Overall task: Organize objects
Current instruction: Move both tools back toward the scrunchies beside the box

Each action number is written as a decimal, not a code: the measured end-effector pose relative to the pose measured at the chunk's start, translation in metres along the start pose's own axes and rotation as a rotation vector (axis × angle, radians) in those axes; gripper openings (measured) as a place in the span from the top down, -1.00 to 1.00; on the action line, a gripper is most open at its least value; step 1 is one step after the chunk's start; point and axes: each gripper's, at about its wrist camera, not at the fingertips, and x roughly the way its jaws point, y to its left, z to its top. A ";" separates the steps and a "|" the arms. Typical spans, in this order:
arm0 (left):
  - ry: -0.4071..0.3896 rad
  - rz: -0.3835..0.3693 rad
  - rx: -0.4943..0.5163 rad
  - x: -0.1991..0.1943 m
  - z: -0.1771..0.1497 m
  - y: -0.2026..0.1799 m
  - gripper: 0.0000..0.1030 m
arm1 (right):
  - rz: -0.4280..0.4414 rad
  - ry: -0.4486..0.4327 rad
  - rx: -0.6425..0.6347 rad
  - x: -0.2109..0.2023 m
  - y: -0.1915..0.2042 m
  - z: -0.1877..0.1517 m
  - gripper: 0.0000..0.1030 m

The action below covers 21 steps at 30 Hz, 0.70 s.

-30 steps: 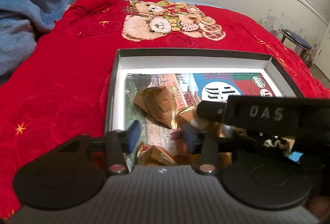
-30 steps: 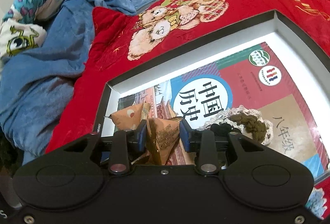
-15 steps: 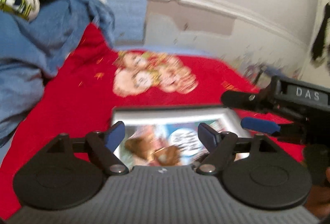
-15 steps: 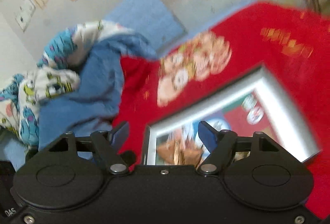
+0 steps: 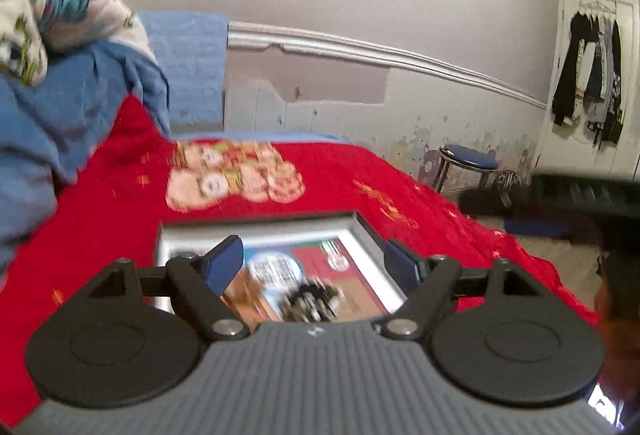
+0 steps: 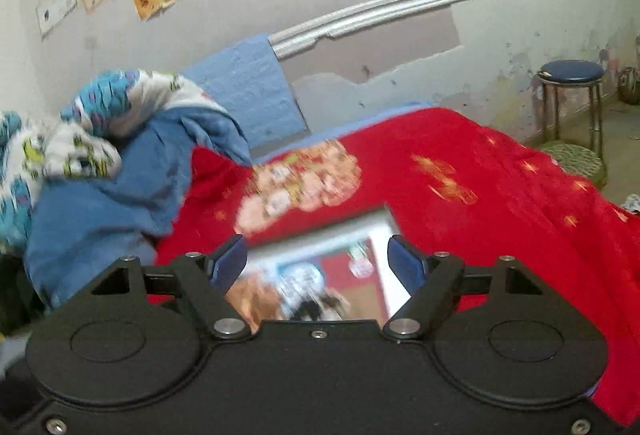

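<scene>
A shallow box (image 5: 256,226) with white inner walls lies on the red bedspread. In it are a colourful book (image 5: 320,263), brown paper packets (image 5: 244,293) and a dark crocheted piece (image 5: 310,299), all blurred. My left gripper (image 5: 312,251) hangs above the box's near side, open, with nothing between its blue pads. In the right wrist view the box (image 6: 320,231) holds the same book (image 6: 348,269) and packets (image 6: 256,295). My right gripper (image 6: 316,247) is also raised over it, its jaws opening and empty.
The red bedspread (image 5: 360,171) has a bear picture (image 5: 232,179). A heap of blue and patterned bedding (image 5: 60,107) lies at the left. A blue-topped stool (image 6: 570,73) stands by the peeling wall. Dark clothes (image 5: 588,75) hang on a door.
Both grippers have risen and drawn back from the box while their jaws widened. The right one has let go of a brown paper packet, which stays in the box.
</scene>
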 end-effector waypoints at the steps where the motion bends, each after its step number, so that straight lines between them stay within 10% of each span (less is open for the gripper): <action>1: 0.010 -0.013 -0.020 0.004 -0.010 -0.002 -0.65 | -0.009 0.002 0.009 -0.005 -0.007 -0.012 -0.50; 12: 0.157 0.030 -0.085 0.079 -0.079 0.007 -0.53 | -0.075 0.228 0.213 0.052 -0.083 -0.088 -0.43; 21: 0.190 0.067 -0.025 0.108 -0.104 -0.017 0.12 | -0.062 0.294 0.205 0.075 -0.072 -0.113 -0.21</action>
